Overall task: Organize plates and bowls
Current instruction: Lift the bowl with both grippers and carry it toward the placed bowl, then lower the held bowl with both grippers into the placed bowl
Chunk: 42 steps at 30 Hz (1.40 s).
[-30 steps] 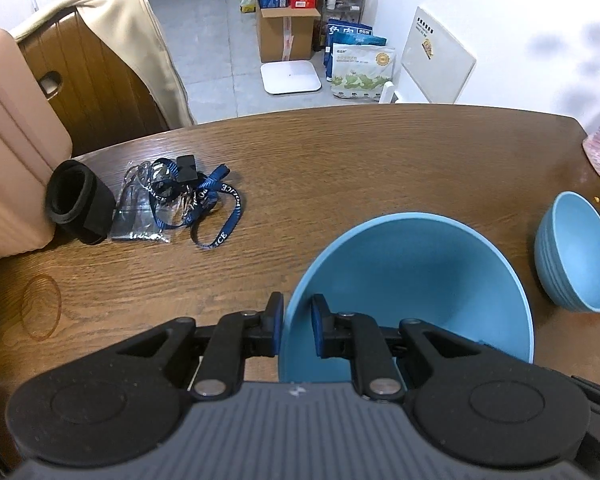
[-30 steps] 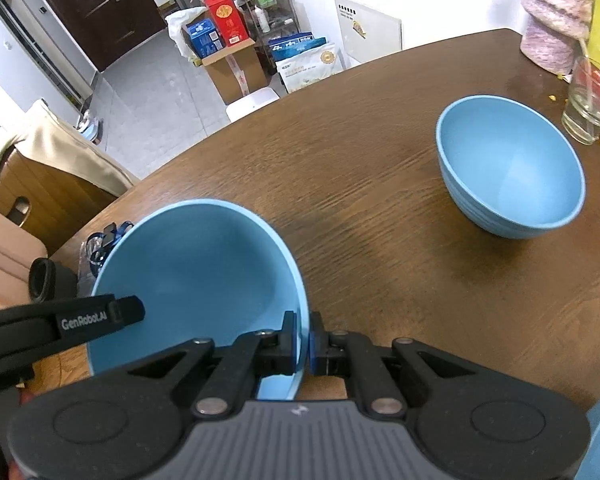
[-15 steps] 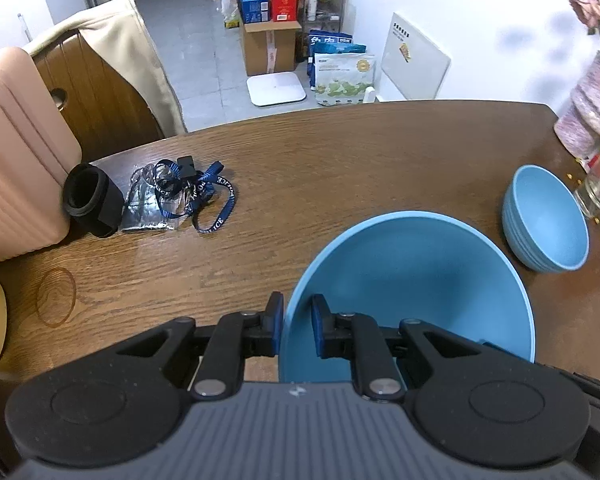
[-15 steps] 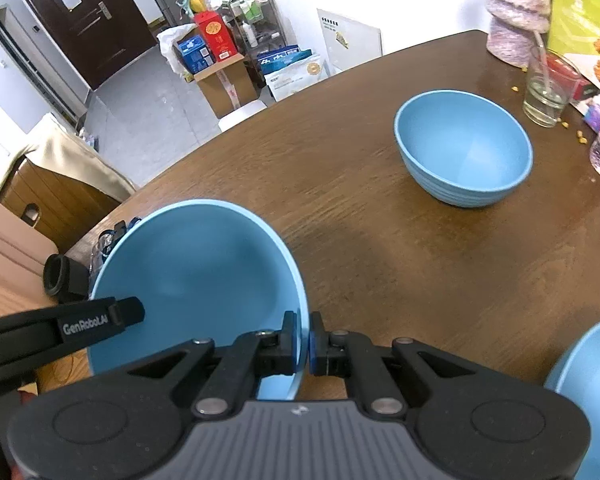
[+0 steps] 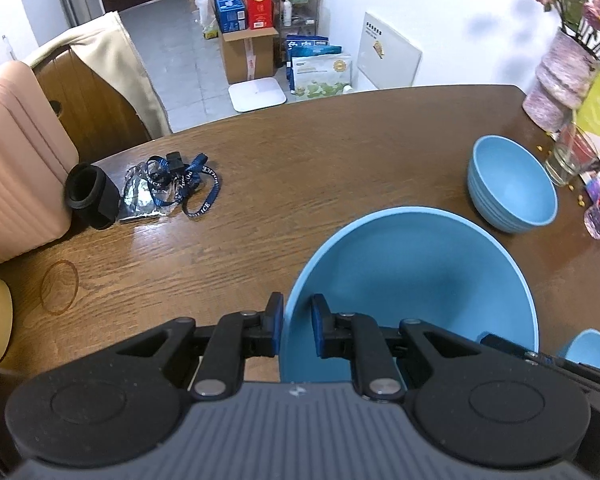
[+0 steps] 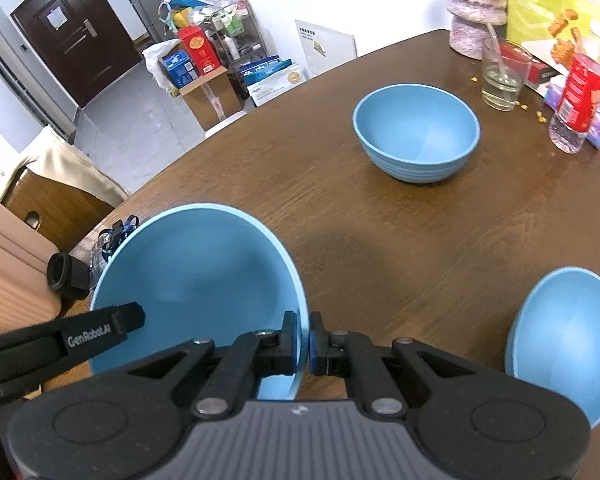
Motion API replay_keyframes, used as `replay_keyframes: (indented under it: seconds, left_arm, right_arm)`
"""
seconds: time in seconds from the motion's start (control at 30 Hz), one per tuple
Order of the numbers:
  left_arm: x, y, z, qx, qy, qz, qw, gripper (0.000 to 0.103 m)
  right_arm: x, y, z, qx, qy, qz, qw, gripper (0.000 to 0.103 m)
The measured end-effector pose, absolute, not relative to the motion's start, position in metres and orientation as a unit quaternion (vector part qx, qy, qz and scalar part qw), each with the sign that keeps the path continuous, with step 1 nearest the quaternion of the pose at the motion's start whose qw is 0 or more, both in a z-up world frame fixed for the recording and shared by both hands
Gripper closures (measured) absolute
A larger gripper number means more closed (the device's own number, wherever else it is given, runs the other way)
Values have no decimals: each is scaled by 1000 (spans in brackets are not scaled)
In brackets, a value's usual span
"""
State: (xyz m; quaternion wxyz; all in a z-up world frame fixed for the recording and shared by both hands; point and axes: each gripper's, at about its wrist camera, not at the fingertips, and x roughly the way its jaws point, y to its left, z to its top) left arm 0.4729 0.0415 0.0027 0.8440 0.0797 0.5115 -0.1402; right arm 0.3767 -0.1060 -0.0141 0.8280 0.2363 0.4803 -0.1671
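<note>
Spanning both views, the tabletop [image 5: 340, 152] carries a resting blue bowl [image 6: 416, 136]. Above it, the held bowl [image 5: 412, 276] hangs by opposite rim edges: left gripper [image 5: 297, 330] and right gripper [image 6: 304, 342] fingers are nearly closed on its thin wall. Judged light, rigid, smooth; grip the rim.

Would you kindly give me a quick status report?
Left gripper and right gripper both shut on big bowl rim. Bowl held above table. Second bowl ahead, path clear.
</note>
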Motion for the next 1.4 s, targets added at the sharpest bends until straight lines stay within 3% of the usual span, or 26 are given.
replay_keyframes:
  seconds: [1.4]
  left_arm:
    - [375,-47,1,120,506,-212,827,87]
  right_arm:
    - [266,-174,-6,248,466,-224,819,97]
